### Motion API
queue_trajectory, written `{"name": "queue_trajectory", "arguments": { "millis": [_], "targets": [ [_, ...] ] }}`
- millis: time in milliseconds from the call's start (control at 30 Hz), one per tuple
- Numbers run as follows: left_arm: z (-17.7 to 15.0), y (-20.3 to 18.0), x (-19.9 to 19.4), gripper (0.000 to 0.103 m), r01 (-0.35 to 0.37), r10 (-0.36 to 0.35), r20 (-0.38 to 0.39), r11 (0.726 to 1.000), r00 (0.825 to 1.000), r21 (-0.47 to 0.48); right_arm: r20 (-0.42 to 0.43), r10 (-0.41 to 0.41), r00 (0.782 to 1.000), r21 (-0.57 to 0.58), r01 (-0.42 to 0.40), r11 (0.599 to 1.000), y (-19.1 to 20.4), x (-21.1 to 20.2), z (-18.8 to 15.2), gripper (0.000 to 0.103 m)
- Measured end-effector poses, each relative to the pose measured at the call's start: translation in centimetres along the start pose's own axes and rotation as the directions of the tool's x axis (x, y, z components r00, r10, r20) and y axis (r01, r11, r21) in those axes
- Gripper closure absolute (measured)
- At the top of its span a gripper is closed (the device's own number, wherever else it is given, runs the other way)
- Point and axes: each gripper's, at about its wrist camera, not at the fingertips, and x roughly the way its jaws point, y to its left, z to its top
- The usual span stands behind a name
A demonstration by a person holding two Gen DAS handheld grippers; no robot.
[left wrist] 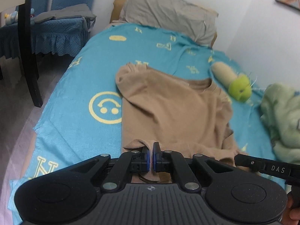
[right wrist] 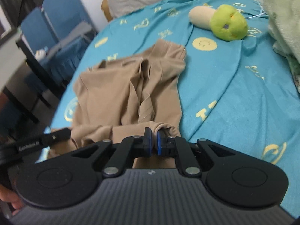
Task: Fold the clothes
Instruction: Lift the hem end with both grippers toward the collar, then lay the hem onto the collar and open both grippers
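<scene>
A tan long-sleeved top (left wrist: pixel 168 112) lies on a turquoise bedspread (left wrist: pixel 75 86) with yellow smiley faces and letters. In the left wrist view its near hem is pinched between the blue pads of my left gripper (left wrist: pixel 151 156), which is shut on the fabric. In the right wrist view the tan top (right wrist: pixel 120 86) lies rumpled with folds down its middle, and my right gripper (right wrist: pixel 154 142) is shut on its near right hem corner. The tip of the right gripper (left wrist: pixel 262 166) shows at the right of the left view, the tip of the left gripper (right wrist: pixel 46 140) at the left of the right view.
A green and cream plush toy (left wrist: pixel 236 84) lies beyond the top, toward the wall. A pale green blanket (left wrist: pixel 283 120) is heaped at the right. A grey pillow (left wrist: pixel 168 9) leans at the bed's head. Blue-covered chairs (left wrist: pixel 56 31) and a dark table leg (left wrist: pixel 30 46) stand left of the bed.
</scene>
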Motion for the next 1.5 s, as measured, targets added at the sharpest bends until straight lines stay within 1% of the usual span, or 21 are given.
{"name": "queue_trajectory", "arguments": {
  "millis": [100, 233, 267, 300, 367, 400, 433, 467, 500, 533, 567, 600, 700, 767, 900, 1033, 1133, 1200, 1300, 1400, 1500],
  "targets": [
    [-0.2, -0.5, -0.2, 0.098, -0.019, 0.018, 0.017, 1.0, 1.0, 0.025, -0.002, -0.013, 1.0, -0.016, 0.013, 1.0, 0.3, 0.3, -0.3, 0.092],
    [-0.2, -1.6, -2.1, 0.089, -0.028, 0.025, 0.048, 0.997, 0.999, 0.066, 0.033, -0.024, 0.999, -0.032, 0.025, 0.999, 0.7, -1.1, -0.3, 0.091],
    [-0.1, -1.9, -2.8, 0.084, -0.03, 0.026, 0.057, 0.997, 0.998, 0.071, 0.045, -0.027, 0.999, -0.035, 0.029, 0.999, 0.9, -1.5, -0.3, 0.091],
    [-0.2, -2.2, -3.9, 0.075, -0.026, 0.02, 0.079, 0.997, 0.997, 0.074, 0.058, -0.03, 0.998, -0.038, 0.032, 0.999, 1.0, -2.0, -0.2, 0.091],
    [-0.3, -2.8, -6.1, 0.063, -0.018, 0.008, 0.127, 0.997, 0.992, 0.078, 0.082, -0.035, 0.996, -0.045, 0.039, 0.998, 1.3, -2.9, -0.1, 0.089],
    [-0.4, -3.2, -7.3, 0.059, -0.016, 0.003, 0.153, 0.996, 0.988, 0.084, 0.095, -0.038, 0.995, -0.048, 0.043, 0.998, 1.4, -3.4, -0.1, 0.087],
    [-0.6, -3.6, -8.5, 0.057, -0.015, -0.003, 0.179, 0.995, 0.984, 0.097, 0.107, -0.041, 0.993, -0.051, 0.046, 0.998, 1.5, -3.8, -0.1, 0.074],
    [-0.9, -4.0, -9.6, 0.054, -0.02, -0.003, 0.204, 0.994, 0.979, 0.109, 0.127, -0.044, 0.991, -0.056, 0.052, 0.997, 1.7, -4.5, 0.0, 0.059],
    [-1.2, -4.5, -10.8, 0.047, -0.032, 0.003, 0.231, 0.992, 0.973, 0.123, 0.155, -0.042, 0.987, -0.057, 0.052, 0.997, 1.8, -5.4, -0.1, 0.05],
    [-1.7, -4.9, -11.9, 0.043, -0.045, 0.009, 0.257, 0.99, 0.966, 0.136, 0.183, -0.037, 0.982, -0.054, 0.048, 0.997, 1.8, -6.4, -0.2, 0.036],
    [-2.0, -5.3, -12.6, 0.032, -0.049, 0.007, 0.27, 0.987, 0.963, 0.152, 0.21, -0.033, 0.977, -0.047, 0.043, 0.998, 1.8, -7.4, -0.3, 0.022],
    [-2.4, -5.6, -13.3, 0.022, -0.052, 0.003, 0.281, 0.985, 0.96, 0.167, 0.235, -0.029, 0.972, -0.038, 0.039, 0.999, 1.8, -8.5, -0.4, 0.017],
    [-3.5, -6.8, -15.3, 0.01, -0.062, -0.008, 0.314, 0.975, 0.95, 0.212, 0.289, -0.047, 0.956, -0.001, 0.049, 0.999, 1.7, -11.3, -1.1, 0.016],
    [-4.2, -7.3, -16.3, 0.004, -0.059, -0.02, 0.324, 0.971, 0.946, 0.232, 0.298, -0.042, 0.954, 0.008, 0.042, 0.999, 1.6, -12.7, -1.8, 0.016],
    [-5.6, -7.9, -17.1, 0.0, -0.044, -0.031, 0.317, 0.973, 0.948, 0.225, 0.301, -0.041, 0.953, -0.012, 0.046, 0.999, 1.8, -14.4, -2.8, 0.016],
    [-7.0, -8.2, -17.0, 0.0, -0.04, -0.02, 0.267, 0.975, 0.964, 0.216, 0.31, -0.052, 0.949, -0.038, 0.067, 0.997, 2.3, -15.0, -3.3, 0.016],
    [-7.8, -8.0, -16.2, 0.0, -0.021, -0.014, 0.195, 0.984, 0.981, 0.175, 0.311, -0.056, 0.949, -0.048, 0.075, 0.996, 2.6, -14.9, -3.5, 0.016],
    [-8.0, -7.4, -15.4, 0.0, 0.006, -0.02, 0.129, 0.994, 0.991, 0.113, 0.307, -0.058, 0.95, -0.059, 0.08, 0.995, 2.8, -14.9, -3.6, 0.016],
    [-8.1, -5.9, -14.0, 0.0, 0.049, -0.048, 0.052, 0.999, 0.997, -0.011, 0.291, -0.073, 0.954, -0.071, 0.098, 0.993, 3.1, -14.5, -3.7, 0.016],
    [-8.2, -4.9, -13.2, 0.0, 0.089, -0.086, 0.026, 0.988, 0.996, -0.125, 0.254, -0.09, 0.963, -0.066, 0.11, 0.992, 3.2, -13.7, -4.0, 0.016],
    [-8.3, -4.3, -12.3, 0.0, 0.101, -0.108, -0.02, 0.973, 0.994, -0.209, 0.178, -0.106, 0.978, -0.039, 0.114, 0.993, 2.8, -12.4, -4.0, 0.016]
  ]
}}
